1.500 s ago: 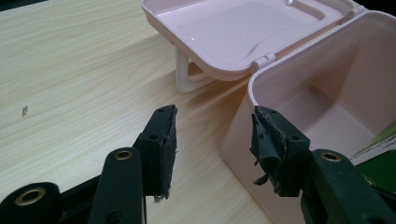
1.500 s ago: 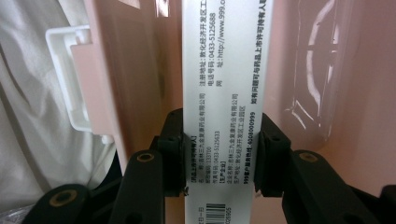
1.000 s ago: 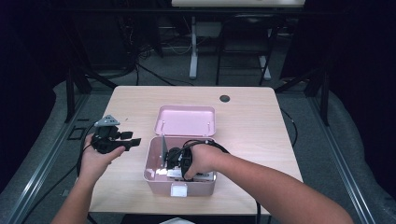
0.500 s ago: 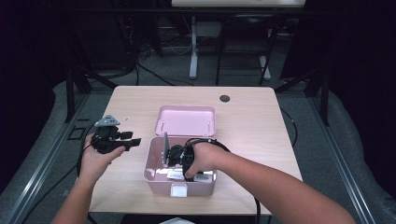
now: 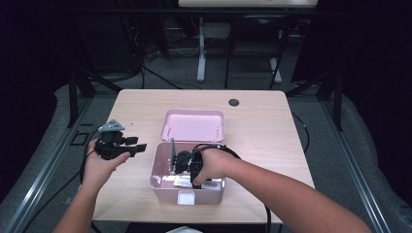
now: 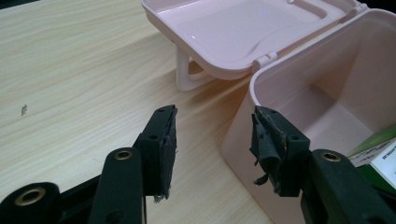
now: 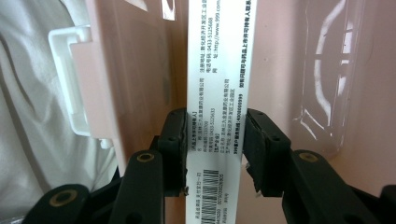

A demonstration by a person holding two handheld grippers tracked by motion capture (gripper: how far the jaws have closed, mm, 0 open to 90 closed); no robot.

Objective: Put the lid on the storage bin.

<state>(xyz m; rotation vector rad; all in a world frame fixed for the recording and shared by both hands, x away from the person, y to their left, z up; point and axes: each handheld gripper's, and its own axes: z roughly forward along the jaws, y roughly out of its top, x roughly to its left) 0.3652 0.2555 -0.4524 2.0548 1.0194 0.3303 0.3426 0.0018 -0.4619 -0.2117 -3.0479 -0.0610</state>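
Inside the pink storage box (image 5: 158, 175), a white medicine carton (image 7: 215, 93) is clamped by the right gripper (image 7: 215, 149), release pending; the left gripper (image 6: 212, 140) is held agape, empty.

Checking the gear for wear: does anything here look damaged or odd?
Yes. The left gripper has frayed pads, with torn black shreds hanging off their edges. The pink box and the carton held by the right gripper look intact.

Dim room w/ grey floor (image 5: 316, 145), wood table (image 5: 262, 121), cables (image 5: 160, 77).
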